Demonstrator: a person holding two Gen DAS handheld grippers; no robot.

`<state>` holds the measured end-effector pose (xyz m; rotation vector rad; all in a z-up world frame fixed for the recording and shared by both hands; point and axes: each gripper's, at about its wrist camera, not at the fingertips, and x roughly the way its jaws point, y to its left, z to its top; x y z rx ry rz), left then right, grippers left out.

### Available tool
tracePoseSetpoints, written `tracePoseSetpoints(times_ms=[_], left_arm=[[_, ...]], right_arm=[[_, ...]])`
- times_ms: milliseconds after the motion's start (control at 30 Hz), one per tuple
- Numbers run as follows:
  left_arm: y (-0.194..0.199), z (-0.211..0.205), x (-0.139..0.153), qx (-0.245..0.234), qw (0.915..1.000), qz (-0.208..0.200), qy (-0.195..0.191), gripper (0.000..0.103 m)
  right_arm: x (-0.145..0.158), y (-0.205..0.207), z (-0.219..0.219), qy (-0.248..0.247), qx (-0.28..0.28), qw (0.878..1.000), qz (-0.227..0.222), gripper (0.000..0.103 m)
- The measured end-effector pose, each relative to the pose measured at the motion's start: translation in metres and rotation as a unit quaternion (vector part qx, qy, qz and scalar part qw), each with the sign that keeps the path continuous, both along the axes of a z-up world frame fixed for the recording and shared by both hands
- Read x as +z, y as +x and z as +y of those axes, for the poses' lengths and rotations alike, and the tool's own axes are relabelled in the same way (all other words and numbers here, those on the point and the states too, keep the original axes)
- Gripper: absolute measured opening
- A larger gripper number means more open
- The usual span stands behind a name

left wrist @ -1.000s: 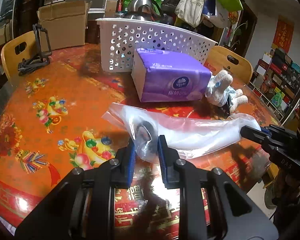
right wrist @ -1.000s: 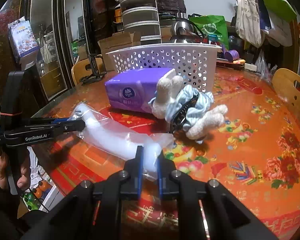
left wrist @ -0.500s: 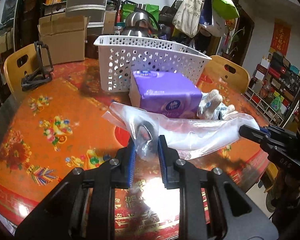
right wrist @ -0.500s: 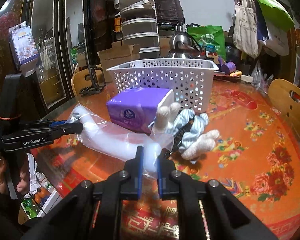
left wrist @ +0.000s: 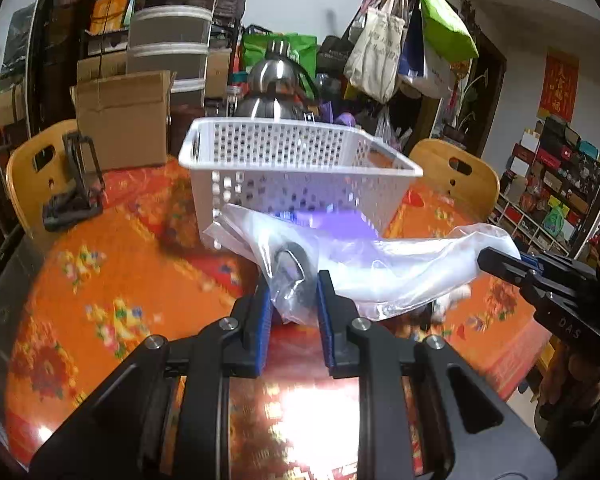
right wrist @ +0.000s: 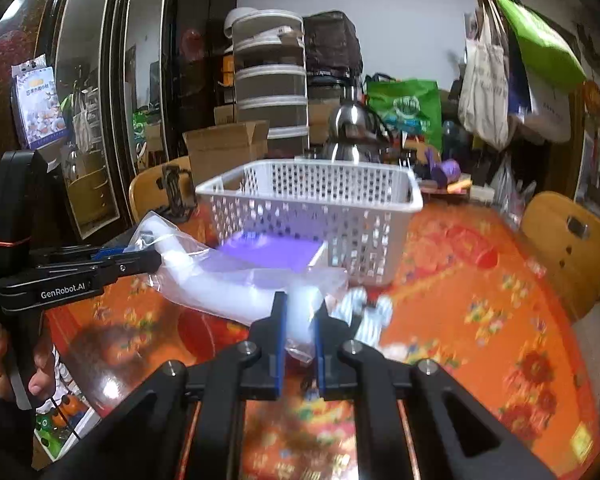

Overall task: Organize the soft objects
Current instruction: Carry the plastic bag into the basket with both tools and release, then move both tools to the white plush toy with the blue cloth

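Note:
A long white soft item in a clear plastic bag [left wrist: 384,268] hangs in the air between my two grippers; it also shows in the right wrist view [right wrist: 228,284]. My left gripper [left wrist: 290,292] is shut on one end of the bag. My right gripper [right wrist: 300,320] is shut on the other end. Behind and below the bag lie a purple tissue pack [right wrist: 276,252] and a plush toy [right wrist: 364,316]. A white perforated basket [left wrist: 296,168] stands beyond them, also seen in the right wrist view [right wrist: 320,204].
The round table has an orange-red flowered cloth [left wrist: 100,280]. A black phone stand [left wrist: 76,188] sits at its far left. Wooden chairs [right wrist: 568,248] ring the table. A cardboard box [left wrist: 124,116] and a steel kettle [left wrist: 272,88] stand behind the basket.
Both grippers have lifted the bag off the table and carried it toward the basket. The tissue pack and plush toy now sit lower, partly hidden behind the bag.

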<state>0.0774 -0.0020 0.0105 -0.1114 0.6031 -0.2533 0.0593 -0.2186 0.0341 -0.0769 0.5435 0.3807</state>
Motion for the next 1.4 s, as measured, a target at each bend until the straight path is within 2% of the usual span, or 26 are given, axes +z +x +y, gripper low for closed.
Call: tracePoseSetpoints(times_ms=[200,333,467,667,800,900,967,1000,1033,1067,1100,1200,1300,1400], left_arm=[[0.032,0.0,0.045,0.007,0.9997,-0.025,0.002,0.019],[0.066,-0.001,0.074,0.013,0.9994,-0.031,0.002,0.019],[0.115,0.0,0.092,0.014,0.9998,-0.014,-0.006,0.019],[0.197,0.0,0.095,0.029,0.9993,0.024,0.001,0.019],[0.252,-0.003,0.076,0.036,0.9969,0.069,0.015,0.019],[0.28,-0.003,0.055,0.046,0.994,0.099,0.011,0.019],[0.287,-0.003,0.04,0.06,0.9921,0.109,0.018,0.025],[0.29,-0.003,0.034,0.071,0.9905,0.114,0.028,0.04],[0.292,-0.003,0.029,0.082,0.9886,0.12,0.039,0.061],[0.291,-0.001,0.025,0.085,0.9886,0.117,0.041,0.067],[0.287,0.0,0.025,0.082,0.9899,0.109,0.038,0.071],[0.275,0.001,0.026,0.077,0.9919,0.091,0.044,0.081],[0.264,0.001,0.031,0.07,0.993,0.086,0.041,0.082],[0.254,-0.001,0.035,0.063,0.9942,0.077,0.041,0.083]], right_arm=[[0.035,0.025,0.003,-0.006,0.001,1.0,-0.026,0.01],[0.062,0.061,0.004,-0.004,-0.003,0.999,-0.034,0.01],[0.082,0.102,0.003,0.004,-0.011,1.0,-0.024,0.01],[0.09,0.176,0.001,0.01,-0.018,1.0,0.01,0.01],[0.073,0.216,0.003,-0.003,-0.029,0.999,0.033,0.01],[0.053,0.235,0.003,-0.01,-0.032,0.998,0.053,0.011],[0.041,0.244,0.003,-0.01,-0.032,0.998,0.061,0.019],[0.037,0.246,0.002,-0.01,-0.034,0.997,0.061,0.022],[0.033,0.247,0.002,-0.01,-0.039,0.998,0.057,0.042],[0.03,0.246,0.002,-0.013,-0.041,0.998,0.051,0.066],[0.028,0.245,0.002,-0.016,-0.039,0.998,0.051,0.075],[0.024,0.238,-0.001,-0.038,-0.053,0.997,0.034,0.077],[0.028,0.233,-0.009,-0.021,-0.057,0.998,0.032,0.077],[0.031,0.231,-0.008,-0.025,-0.056,0.998,0.032,0.077]])
